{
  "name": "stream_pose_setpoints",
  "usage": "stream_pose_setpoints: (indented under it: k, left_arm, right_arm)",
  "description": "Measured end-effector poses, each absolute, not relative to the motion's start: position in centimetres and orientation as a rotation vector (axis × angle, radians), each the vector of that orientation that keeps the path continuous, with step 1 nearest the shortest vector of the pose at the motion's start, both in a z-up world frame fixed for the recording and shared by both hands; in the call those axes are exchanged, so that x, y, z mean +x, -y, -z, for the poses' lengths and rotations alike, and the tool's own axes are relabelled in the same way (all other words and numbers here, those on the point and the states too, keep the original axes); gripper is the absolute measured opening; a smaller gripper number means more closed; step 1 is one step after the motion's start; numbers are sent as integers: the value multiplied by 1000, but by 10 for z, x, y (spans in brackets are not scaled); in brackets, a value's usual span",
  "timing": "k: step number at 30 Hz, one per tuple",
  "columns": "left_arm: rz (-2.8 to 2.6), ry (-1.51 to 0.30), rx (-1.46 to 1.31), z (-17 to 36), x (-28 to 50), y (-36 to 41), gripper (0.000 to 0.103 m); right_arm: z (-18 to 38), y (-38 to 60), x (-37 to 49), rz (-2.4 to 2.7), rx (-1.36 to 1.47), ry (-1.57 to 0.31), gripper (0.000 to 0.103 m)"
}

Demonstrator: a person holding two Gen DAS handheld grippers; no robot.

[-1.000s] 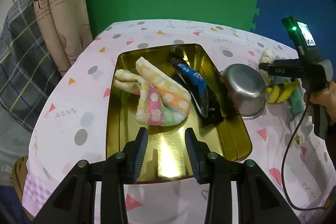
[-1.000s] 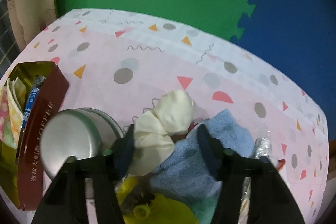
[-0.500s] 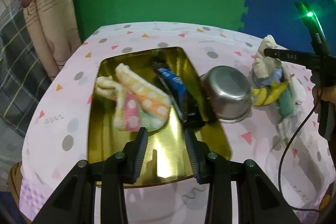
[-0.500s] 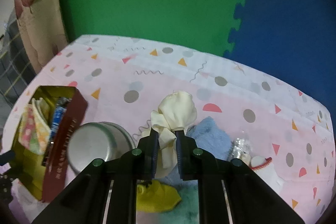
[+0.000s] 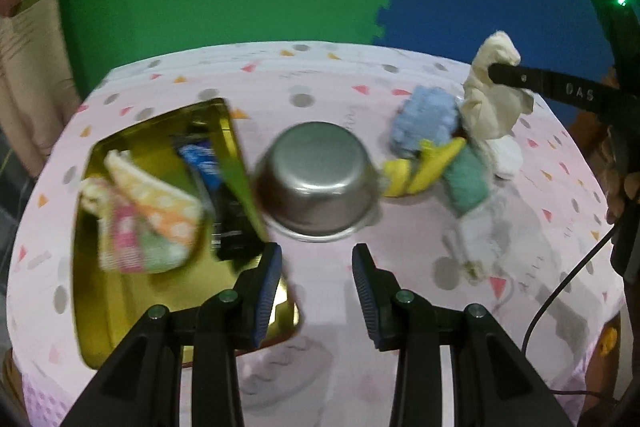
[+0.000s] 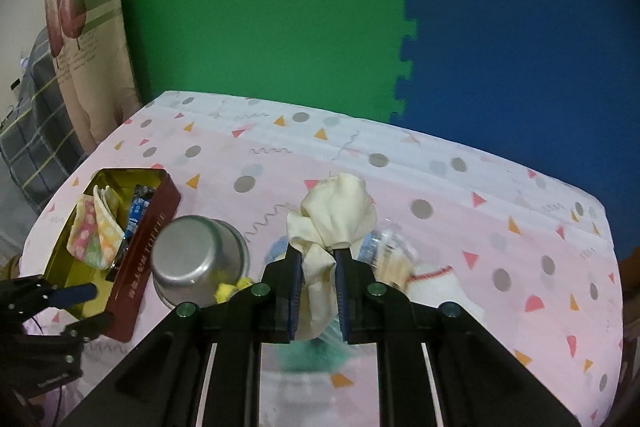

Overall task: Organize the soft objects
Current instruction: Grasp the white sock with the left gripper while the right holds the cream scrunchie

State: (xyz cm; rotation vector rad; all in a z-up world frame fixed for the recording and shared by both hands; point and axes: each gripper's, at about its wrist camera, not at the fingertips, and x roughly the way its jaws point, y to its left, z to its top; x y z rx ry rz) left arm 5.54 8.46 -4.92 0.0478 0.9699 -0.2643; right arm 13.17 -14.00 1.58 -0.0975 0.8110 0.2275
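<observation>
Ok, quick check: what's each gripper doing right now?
Left tongs: open, holding nothing.
Right tongs: closed on the cream cloth, lifted off the pile.

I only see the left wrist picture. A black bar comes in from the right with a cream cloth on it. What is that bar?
Observer: It is the right gripper. Its own camera shows both fingers shut on the cream cloth.
Visitor: Is the gold tin gold on the outside too?
Observer: No. From the right wrist view, the tin has a dark red outer wall with the word TOFFEE on it.
Visitor: And the white lump by the pile?
Observer: It looks like a white sock with a red stripe near its cuff, lying to the right of the cloth.
</observation>
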Motion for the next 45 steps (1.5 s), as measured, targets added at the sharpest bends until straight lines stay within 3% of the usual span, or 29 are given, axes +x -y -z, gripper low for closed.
stream_pose_setpoints:
  k: [14,19,31,41,42,45]
  left_arm:
    - [508,-1020,158,65,53,5,37]
    - [594,-999,179,64,55,28,53]
    - [681,-1076,286,98,82,60,58]
    - [658,-1113,203,113,84,60,60]
    - [652,-1102,198,111,81,59,57]
    - [665,-1073,202,106,74,60,31]
  right_arm:
    - [-6,205,96,-162,3,-839,13]
    - [-1,218,86,-155,23,-849,13]
    - [9,234,72,-156,83,-864,14]
    - [21,233,70,-171,111,-889,14]
    - [22,233,70,-174,112,-890,14]
    - [24,233,70,-174,117,-891,14]
